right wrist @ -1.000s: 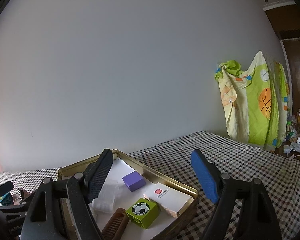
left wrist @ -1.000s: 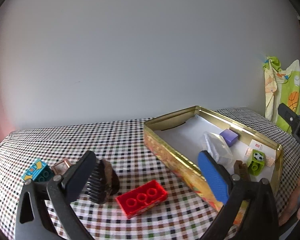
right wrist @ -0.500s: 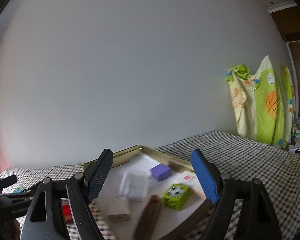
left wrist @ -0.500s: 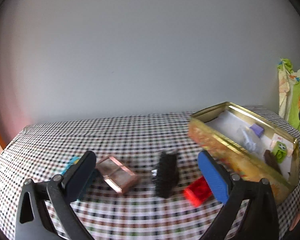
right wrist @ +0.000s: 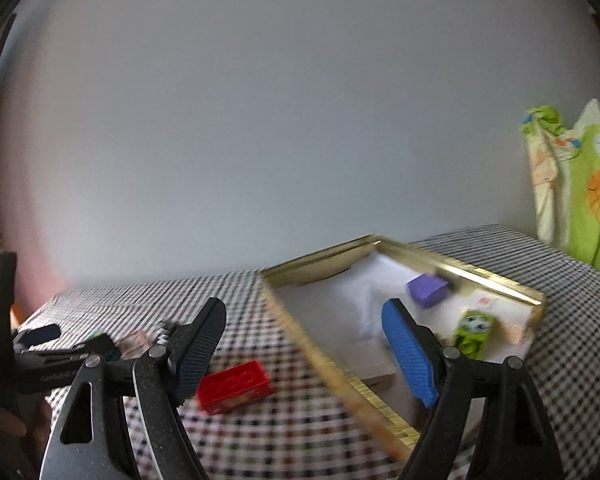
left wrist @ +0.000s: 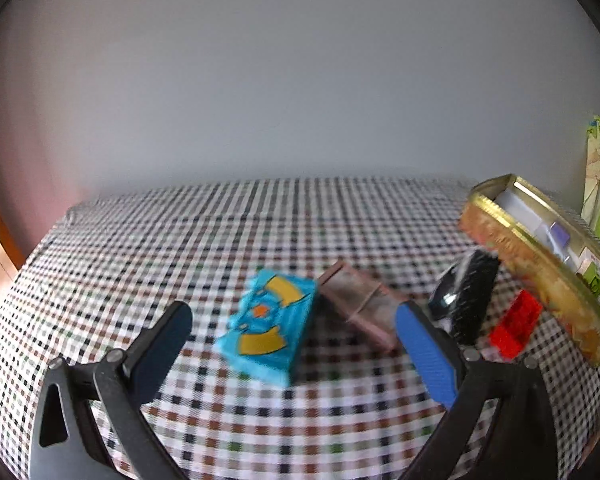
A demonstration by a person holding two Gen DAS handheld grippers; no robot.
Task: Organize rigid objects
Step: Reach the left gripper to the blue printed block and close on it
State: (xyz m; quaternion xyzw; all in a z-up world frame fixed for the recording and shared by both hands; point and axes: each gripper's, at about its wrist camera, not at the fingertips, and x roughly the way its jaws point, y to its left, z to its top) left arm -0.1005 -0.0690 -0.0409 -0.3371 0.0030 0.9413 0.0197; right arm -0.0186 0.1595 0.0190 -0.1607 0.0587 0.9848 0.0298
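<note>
Left wrist view: the left tool (left wrist: 292, 344) stands wide open with nothing gripped, its dark pad on the left and blue pad on the right, above the checked cloth (left wrist: 140, 248) on the bench.
Turquoise block (left wrist: 270, 326): lies on the cloth in the gap between the open pads, touched by neither; orange and yellow shapes on its top face.
Brown case (left wrist: 360, 304): just right of the turquoise block, its corner touching or nearly touching it; blurred.
Black brush (left wrist: 468, 296): right of the case, just beside the tin's near wall.
Red brick (left wrist: 516, 324): on the cloth, close against the tin's long side.
Gold tin (left wrist: 540, 264): far right, open, lined in white.
Right wrist view: the left tool (right wrist: 40, 334) shows at the far left edge, low over the cloth.
Right tool (right wrist: 304, 348): jaws wide apart, empty, hanging over the tin's near edge.
Red brick (right wrist: 236, 386): on the cloth just beyond the dark left pad, outside the tin.
Gold tin (right wrist: 460, 272): right of the brick; its long wall runs between the pads.
Purple block (right wrist: 428, 289): inside the tin, near the far wall.
Green soccer-ball block (right wrist: 474, 332): inside the tin, right of the blue pad.
Hanging cloth (right wrist: 572, 184): green and cream, far right by the wall.
</note>
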